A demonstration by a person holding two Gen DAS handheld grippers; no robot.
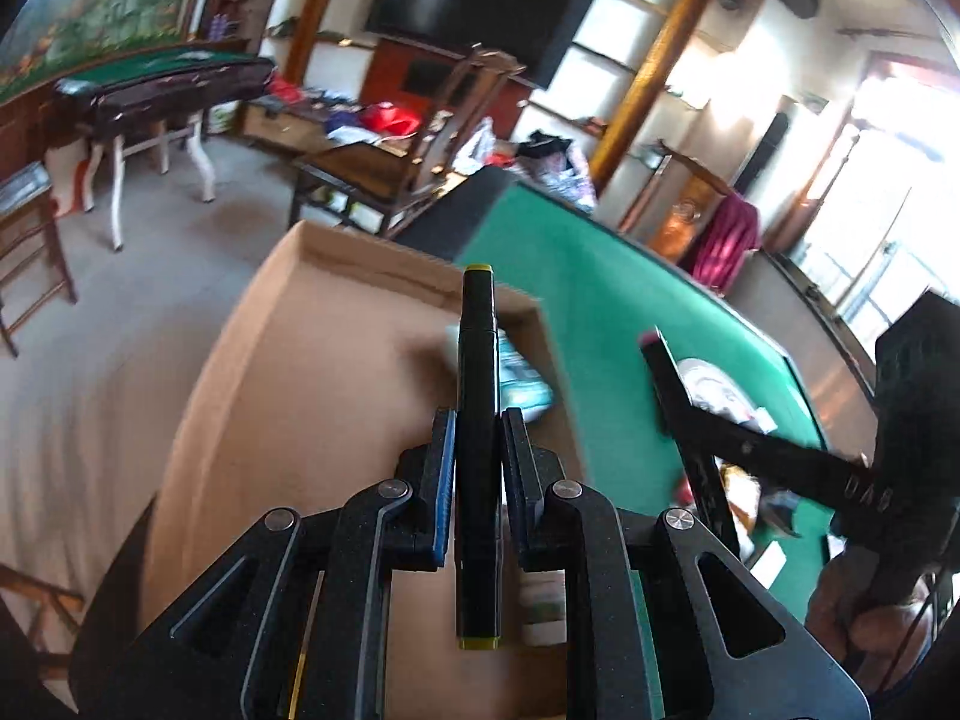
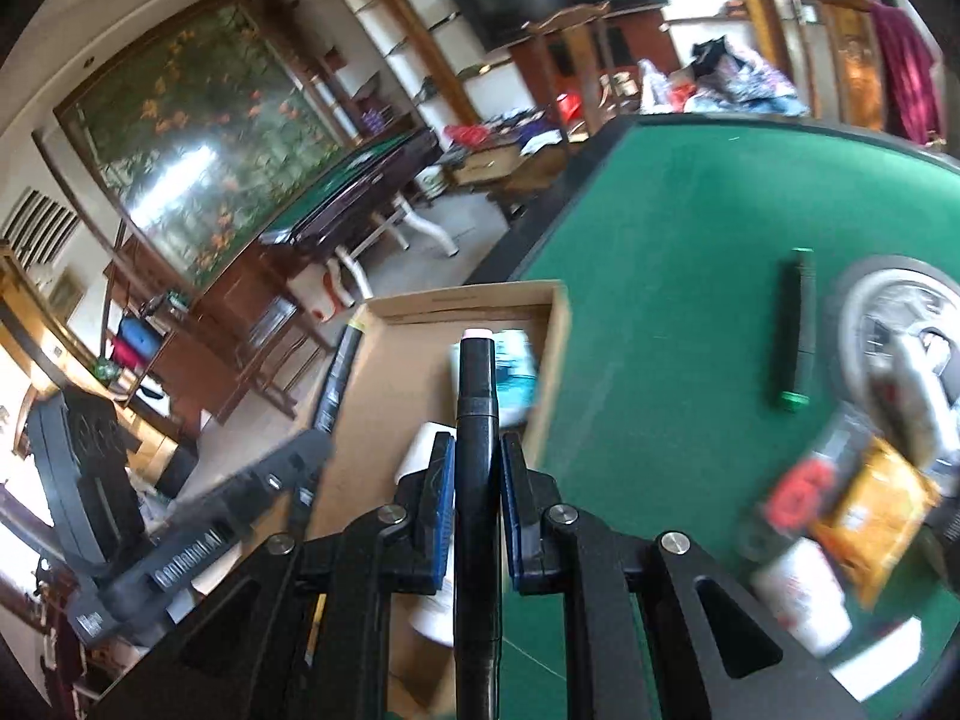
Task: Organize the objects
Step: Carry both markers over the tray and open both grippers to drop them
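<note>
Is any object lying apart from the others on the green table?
Yes. A black marker with green caps lies alone on the green table, outside the cardboard box and away from the cluttered items beside the plate.

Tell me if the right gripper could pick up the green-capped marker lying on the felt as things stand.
Probably not yet. The right gripper is shut on a pink-tipped marker, so it has no free grasp. The green-capped marker lies uncovered on the green felt with nothing over it.

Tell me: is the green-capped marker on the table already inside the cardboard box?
No, the green-capped marker lies on the green table, to the right of the cardboard box.
</note>
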